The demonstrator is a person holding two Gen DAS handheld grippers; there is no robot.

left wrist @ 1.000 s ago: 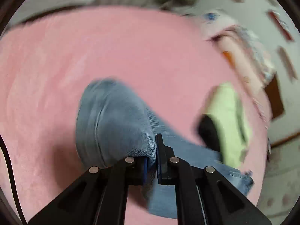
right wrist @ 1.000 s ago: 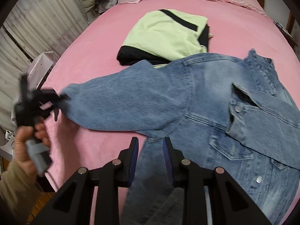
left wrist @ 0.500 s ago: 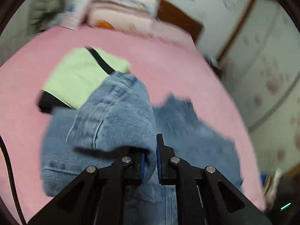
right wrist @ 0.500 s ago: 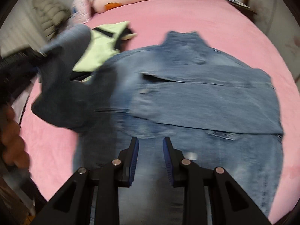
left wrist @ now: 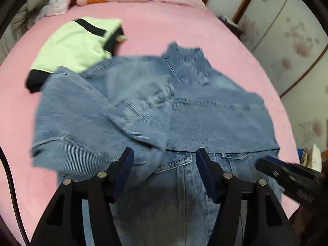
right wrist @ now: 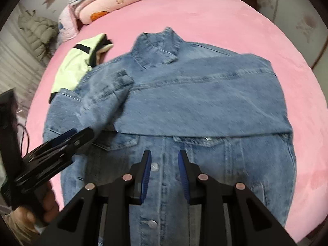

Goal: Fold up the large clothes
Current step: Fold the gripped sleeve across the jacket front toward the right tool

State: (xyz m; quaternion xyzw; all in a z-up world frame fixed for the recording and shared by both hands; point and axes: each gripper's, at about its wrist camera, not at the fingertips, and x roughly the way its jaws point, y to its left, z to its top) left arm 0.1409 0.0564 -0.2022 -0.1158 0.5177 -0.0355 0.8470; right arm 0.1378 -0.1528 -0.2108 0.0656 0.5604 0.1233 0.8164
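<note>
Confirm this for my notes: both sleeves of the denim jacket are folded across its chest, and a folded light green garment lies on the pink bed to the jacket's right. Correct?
Not quite. The light green garment lies to the left of the denim jacket, by its left shoulder, as the right wrist view shows. The rest stands: both sleeves are folded across the chest, on the pink bed.
</note>
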